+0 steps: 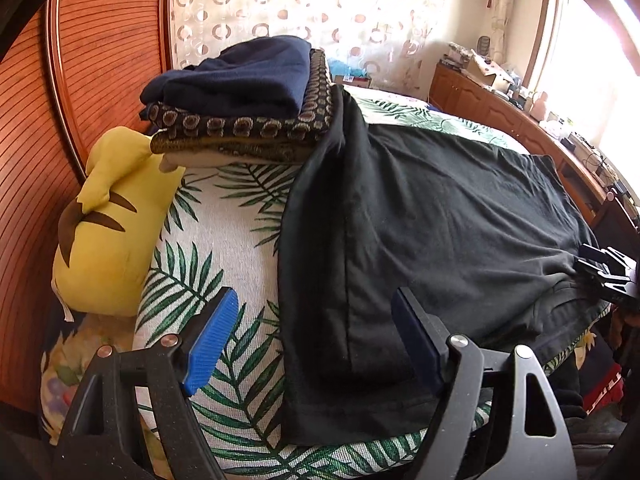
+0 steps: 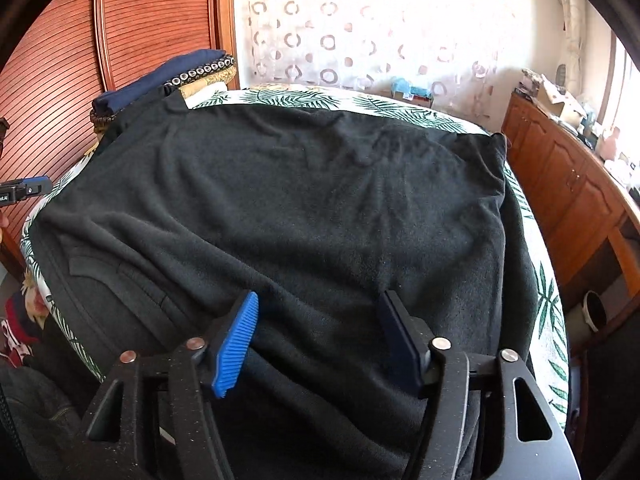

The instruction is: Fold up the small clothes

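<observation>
Black garment (image 2: pixel 304 208) is spread flat over the near part of the bed (image 1: pixel 224 216), its lower hem at the near edge; judged soft, light, limp, best taken at hem corners; left claw (image 1: pixel 316 344) is held wide over the garment's left edge, nothing gripped; right claw (image 2: pixel 320 344) is held wide over the hem, cloth between the jaws but not pinched; folded pile (image 1: pixel 244 96) and yellow plush (image 1: pixel 108 220) are seen at the far-left corner, the garment's far-left corner lapping onto the pile

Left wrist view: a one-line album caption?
Open left gripper above a black cotton garment spread on a leaf-print bedsheet.
</observation>
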Action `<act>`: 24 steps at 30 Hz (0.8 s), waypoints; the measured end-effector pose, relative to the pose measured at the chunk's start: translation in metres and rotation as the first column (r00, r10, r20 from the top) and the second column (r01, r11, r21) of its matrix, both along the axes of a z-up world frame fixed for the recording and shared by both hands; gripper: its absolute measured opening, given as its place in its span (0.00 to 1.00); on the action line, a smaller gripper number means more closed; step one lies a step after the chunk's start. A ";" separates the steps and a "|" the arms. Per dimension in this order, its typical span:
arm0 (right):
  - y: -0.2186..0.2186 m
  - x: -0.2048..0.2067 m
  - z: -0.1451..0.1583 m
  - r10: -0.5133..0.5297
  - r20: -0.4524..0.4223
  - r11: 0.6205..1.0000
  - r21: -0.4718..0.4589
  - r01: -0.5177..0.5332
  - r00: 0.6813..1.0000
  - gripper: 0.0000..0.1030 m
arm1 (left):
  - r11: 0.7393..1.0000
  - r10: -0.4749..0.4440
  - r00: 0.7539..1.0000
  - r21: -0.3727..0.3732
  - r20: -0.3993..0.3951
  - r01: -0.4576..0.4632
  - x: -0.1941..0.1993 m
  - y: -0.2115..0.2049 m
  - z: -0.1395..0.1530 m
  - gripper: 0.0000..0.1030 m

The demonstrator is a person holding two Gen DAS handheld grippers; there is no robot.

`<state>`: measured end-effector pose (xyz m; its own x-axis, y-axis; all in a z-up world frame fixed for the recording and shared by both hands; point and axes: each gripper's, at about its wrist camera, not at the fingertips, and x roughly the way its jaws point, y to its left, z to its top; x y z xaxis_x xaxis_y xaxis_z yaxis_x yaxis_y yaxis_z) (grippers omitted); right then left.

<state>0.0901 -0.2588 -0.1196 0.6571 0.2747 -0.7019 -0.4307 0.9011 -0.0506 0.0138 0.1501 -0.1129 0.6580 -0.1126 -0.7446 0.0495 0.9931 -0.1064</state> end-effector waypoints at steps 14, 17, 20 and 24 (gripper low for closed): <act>0.002 -0.011 0.003 -0.056 -0.033 0.998 -0.011 0.055 0.998 0.69 | 0.999 0.018 0.999 0.039 -0.032 -0.017 0.004 -0.005 -0.019 0.77; 0.006 -0.008 0.005 -0.102 -0.054 0.995 -0.017 0.101 0.993 0.70 | 0.999 0.012 0.999 0.046 -0.031 -0.011 0.003 -0.009 -0.019 0.77; 0.010 -0.010 0.006 -0.095 -0.046 0.995 -0.040 0.093 0.994 0.70 | 0.999 0.004 1.000 0.050 -0.030 -0.003 0.003 -0.012 -0.020 0.77; 0.008 -0.009 0.006 -0.092 -0.058 0.996 -0.027 0.091 0.994 0.71 | 0.998 -0.013 1.000 0.058 -0.024 0.014 0.002 -0.018 -0.019 0.71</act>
<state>0.0812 -0.2511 -0.1135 0.6360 0.1979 -0.7459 -0.3493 0.9357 -0.0496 0.0157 0.1318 -0.1321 0.6390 -0.0771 -0.7653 0.0610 0.9969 -0.0495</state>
